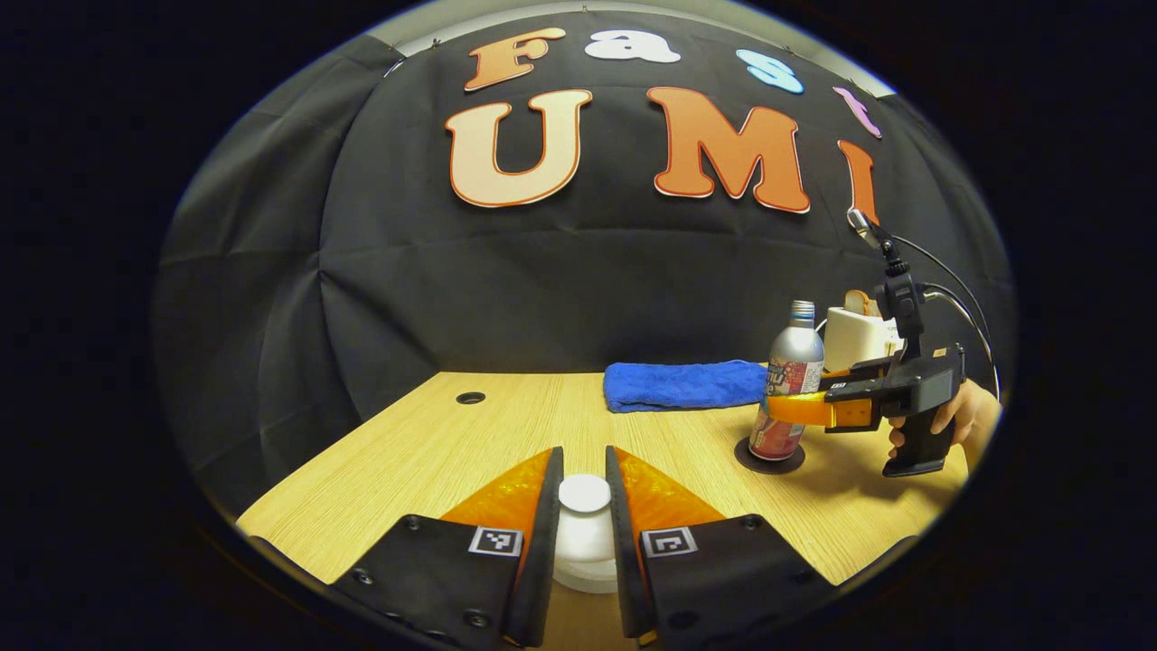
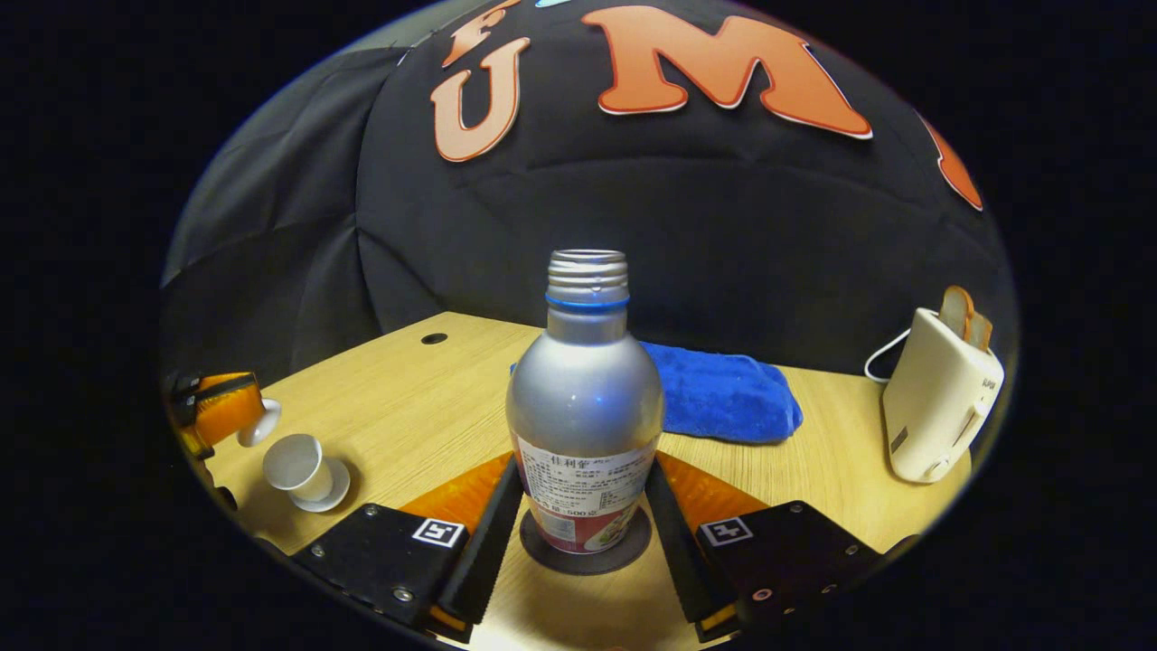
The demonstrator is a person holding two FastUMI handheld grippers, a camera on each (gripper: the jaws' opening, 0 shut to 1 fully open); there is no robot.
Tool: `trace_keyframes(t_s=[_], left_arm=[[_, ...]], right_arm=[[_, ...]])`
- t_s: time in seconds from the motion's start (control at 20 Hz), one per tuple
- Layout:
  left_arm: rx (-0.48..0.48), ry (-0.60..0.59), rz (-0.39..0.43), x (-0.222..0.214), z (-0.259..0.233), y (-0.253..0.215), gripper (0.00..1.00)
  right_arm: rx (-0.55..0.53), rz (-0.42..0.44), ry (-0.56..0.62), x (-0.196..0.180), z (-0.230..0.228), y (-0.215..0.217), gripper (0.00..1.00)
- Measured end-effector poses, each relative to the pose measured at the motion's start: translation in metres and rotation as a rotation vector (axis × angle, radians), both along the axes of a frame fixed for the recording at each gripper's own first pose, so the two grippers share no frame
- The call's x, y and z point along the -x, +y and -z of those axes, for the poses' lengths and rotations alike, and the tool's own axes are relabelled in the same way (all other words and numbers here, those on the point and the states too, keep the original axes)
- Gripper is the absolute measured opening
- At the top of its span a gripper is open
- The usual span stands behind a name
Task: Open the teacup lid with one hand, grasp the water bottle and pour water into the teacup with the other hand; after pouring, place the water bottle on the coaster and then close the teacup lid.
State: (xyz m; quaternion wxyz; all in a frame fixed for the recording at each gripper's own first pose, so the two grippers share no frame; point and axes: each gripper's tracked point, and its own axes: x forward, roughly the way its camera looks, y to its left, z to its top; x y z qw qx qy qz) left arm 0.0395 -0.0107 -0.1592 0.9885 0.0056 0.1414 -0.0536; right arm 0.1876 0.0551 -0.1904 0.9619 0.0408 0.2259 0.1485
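Wooden table (image 2: 398, 398), light grain, filling the lower part of both views; a round cable hole (image 2: 434, 339) lies near its far left corner. A blue towel (image 2: 723, 393), folded and slightly rumpled, lies flat near the table's far edge, just in front of the black cloth wall (image 2: 723, 217). To the right of the towel stands a cream toaster (image 2: 935, 407), upright, with slices of toast (image 2: 963, 316) protruding from its top slots; a white cord (image 2: 881, 357) loops from its left side. In the left gripper view the same towel (image 1: 682, 384) and toaster (image 1: 854, 339) lie along the table's far right edge
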Motion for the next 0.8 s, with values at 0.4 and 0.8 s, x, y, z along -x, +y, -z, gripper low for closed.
trace_keyframes(t_s=[0.4,0.8], left_arm=[[0.005,0.026,0.002,-0.004,0.014,-0.005,0.34],[0.004,0.059,0.020,-0.002,0.040,-0.018,0.34]], right_arm=[[0.057,0.013,-0.012,0.007,0.004,-0.003,0.83],[0.104,0.003,-0.136,0.040,-0.038,-0.015,0.98]])
